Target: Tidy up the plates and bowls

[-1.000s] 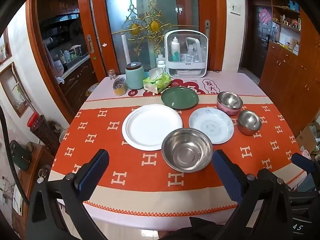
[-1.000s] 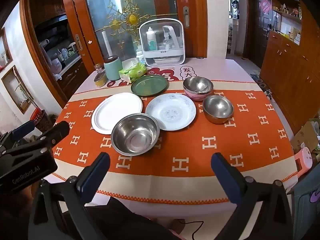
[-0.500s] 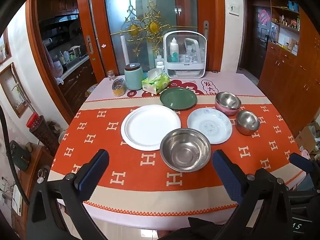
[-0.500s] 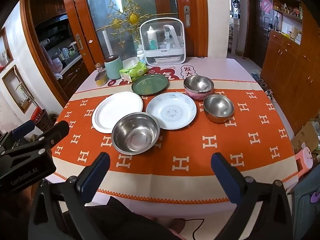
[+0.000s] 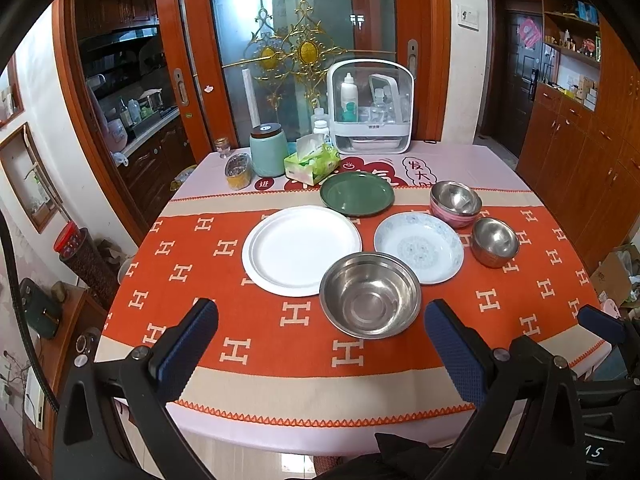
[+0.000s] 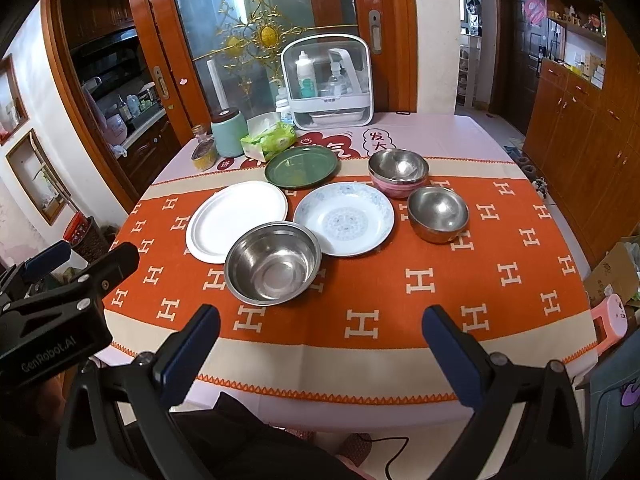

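Both grippers hang back at the near edge of the table, over the pale border of the orange tablecloth point(image 5: 280, 344), and neither holds anything: the left gripper point(image 5: 320, 344) has its blue-padded fingers spread wide, and so does the right gripper point(image 6: 320, 344), well short of the dishes. That looks like a stance for surveying before a first reach. The dishes lie scattered in the middle of the cloth. Nearest sits the large steel bowl point(image 6: 273, 263), its rim overlapping the edge of the white plate point(image 6: 236, 220) to its left and coming close to the patterned plate point(image 6: 344, 218) on its right. Farther back lies the green plate point(image 6: 301, 166), just in front of a tissue pack point(image 6: 268, 142). On the right stands a small steel bowl point(image 6: 438, 213), and behind it another steel bowl nested in a pink bowl point(image 6: 398, 189), seemingly the start of a stack. Nothing else is stacked, so I would judge the sorting barely begun. The big bowl, standing closest and between the plates, seems the likeliest first pick; its thin rim suits a pinch grip, though polished steel may slip. Jars and a clear storage box point(image 5: 370, 106) crowd the far end, leaving the near cloth free.
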Tool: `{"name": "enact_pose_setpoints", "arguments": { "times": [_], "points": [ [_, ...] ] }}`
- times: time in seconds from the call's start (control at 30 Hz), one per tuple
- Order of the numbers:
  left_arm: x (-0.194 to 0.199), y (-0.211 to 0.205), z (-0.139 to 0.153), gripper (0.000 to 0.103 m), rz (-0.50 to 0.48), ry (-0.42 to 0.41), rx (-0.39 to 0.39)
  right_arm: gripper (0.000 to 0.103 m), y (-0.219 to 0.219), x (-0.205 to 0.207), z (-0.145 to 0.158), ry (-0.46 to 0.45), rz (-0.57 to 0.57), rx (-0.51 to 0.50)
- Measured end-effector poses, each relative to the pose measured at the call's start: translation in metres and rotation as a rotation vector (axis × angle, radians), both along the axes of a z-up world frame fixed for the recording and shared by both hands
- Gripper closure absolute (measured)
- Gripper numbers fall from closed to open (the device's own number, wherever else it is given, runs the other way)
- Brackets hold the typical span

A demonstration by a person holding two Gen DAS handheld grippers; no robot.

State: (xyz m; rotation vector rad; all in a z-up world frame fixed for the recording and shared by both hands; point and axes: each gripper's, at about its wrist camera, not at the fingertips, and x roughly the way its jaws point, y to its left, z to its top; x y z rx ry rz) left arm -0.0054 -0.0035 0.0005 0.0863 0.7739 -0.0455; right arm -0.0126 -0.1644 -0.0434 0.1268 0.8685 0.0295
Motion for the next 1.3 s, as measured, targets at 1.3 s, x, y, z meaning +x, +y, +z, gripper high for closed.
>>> {"name": "enact_pose_setpoints", "arguments": {
  "times": [1.3],
  "points": [
    [-0.017, -0.039, -0.018, 0.001, 0.088, 0.118, -0.033, 0.002, -0.055, 0.009, -0.016, 0.064, 0.078, 0.061]
  ]
}}
